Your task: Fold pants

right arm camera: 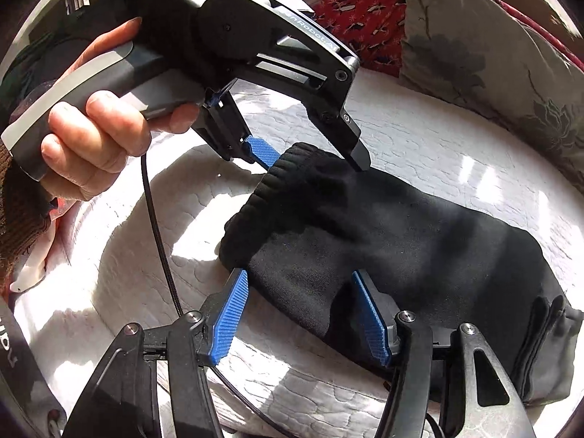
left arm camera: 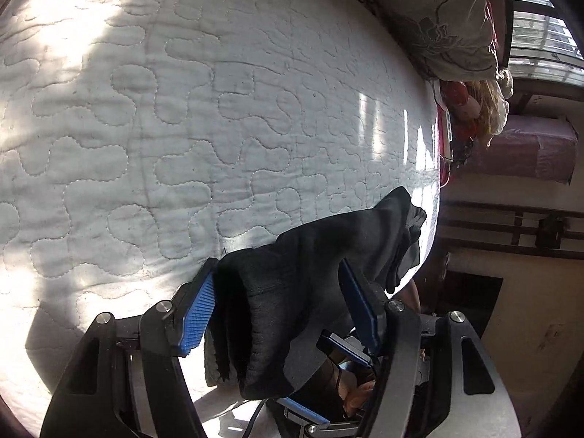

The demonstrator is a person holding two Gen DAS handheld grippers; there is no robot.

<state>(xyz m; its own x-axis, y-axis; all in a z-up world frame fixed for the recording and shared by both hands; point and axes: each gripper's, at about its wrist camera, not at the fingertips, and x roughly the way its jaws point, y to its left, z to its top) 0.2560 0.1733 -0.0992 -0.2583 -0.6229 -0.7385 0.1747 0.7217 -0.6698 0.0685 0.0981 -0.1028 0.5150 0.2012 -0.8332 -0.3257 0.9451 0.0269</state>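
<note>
One black pants laid on white quilt. Two grippers: left gripper, right gripper jaws parted, straddling fabric, nothing clamped.

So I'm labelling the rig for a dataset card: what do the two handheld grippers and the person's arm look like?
Both grippers have black linkage arms with silver pivot bolts and blue ribbed finger pads. The left gripper, seen from the right wrist camera, has a black body with white lettering, a grey pistol handle with a pale stripe, and a black braided cable. The right gripper matches. A brown knitted sleeve covers the wrist.
</note>
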